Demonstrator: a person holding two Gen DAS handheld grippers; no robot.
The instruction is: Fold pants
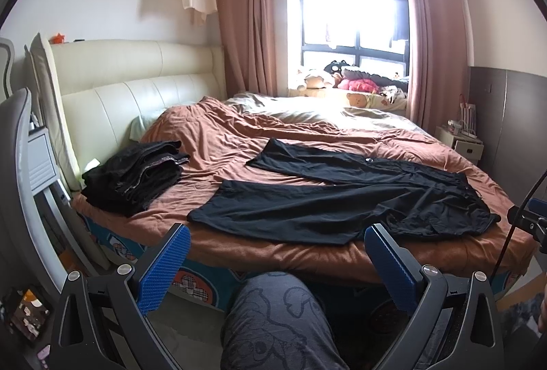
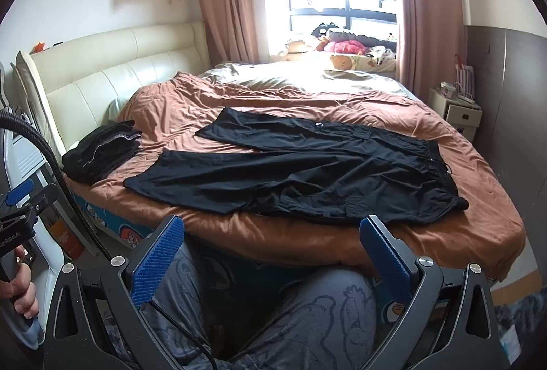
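Observation:
Black pants (image 1: 342, 199) lie spread flat on the brown bedspread (image 1: 239, 137), waistband to the right and both legs pointing left; they also show in the right wrist view (image 2: 307, 172). My left gripper (image 1: 277, 233) is open and empty, held back from the bed's near edge, short of the pants. My right gripper (image 2: 271, 226) is open and empty, also just short of the near edge, facing the waist end of the pants.
A stack of folded dark clothes (image 1: 136, 175) sits on the bed's left near the cream headboard (image 1: 136, 90). The person's knees (image 1: 277, 318) are below the grippers. A nightstand (image 2: 458, 110) stands at the right. Stuffed toys (image 1: 352, 83) lie by the window.

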